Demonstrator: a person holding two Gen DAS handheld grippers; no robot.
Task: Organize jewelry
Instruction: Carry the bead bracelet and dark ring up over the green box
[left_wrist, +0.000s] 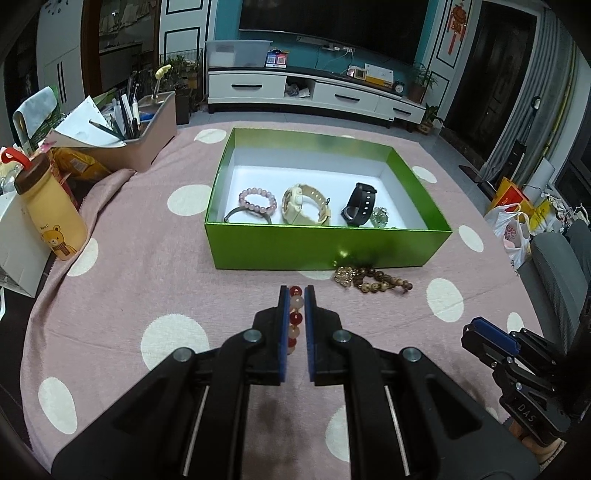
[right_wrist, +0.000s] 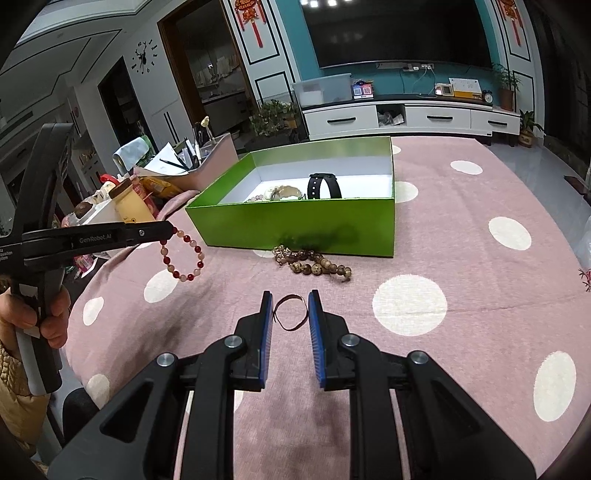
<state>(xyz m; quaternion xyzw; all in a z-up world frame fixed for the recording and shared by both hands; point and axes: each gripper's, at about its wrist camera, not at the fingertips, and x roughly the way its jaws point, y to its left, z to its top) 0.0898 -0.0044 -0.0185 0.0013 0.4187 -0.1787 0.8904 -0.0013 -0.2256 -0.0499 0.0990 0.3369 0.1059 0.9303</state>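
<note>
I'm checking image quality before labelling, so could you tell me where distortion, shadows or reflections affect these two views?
Left wrist view: fisheye bends the TV cabinet, corners vignette black, and the green box front mirrors the wooden beads. Right wrist view: same curvature and dark reflection on the box, soft gripper shadow on the pink tablecloth, sharp focus throughout.

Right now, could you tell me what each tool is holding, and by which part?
The left tool grips a red-and-pale bead bracelet by one side of its loop. The right tool pinches a thin metal ring across its sides.
</note>
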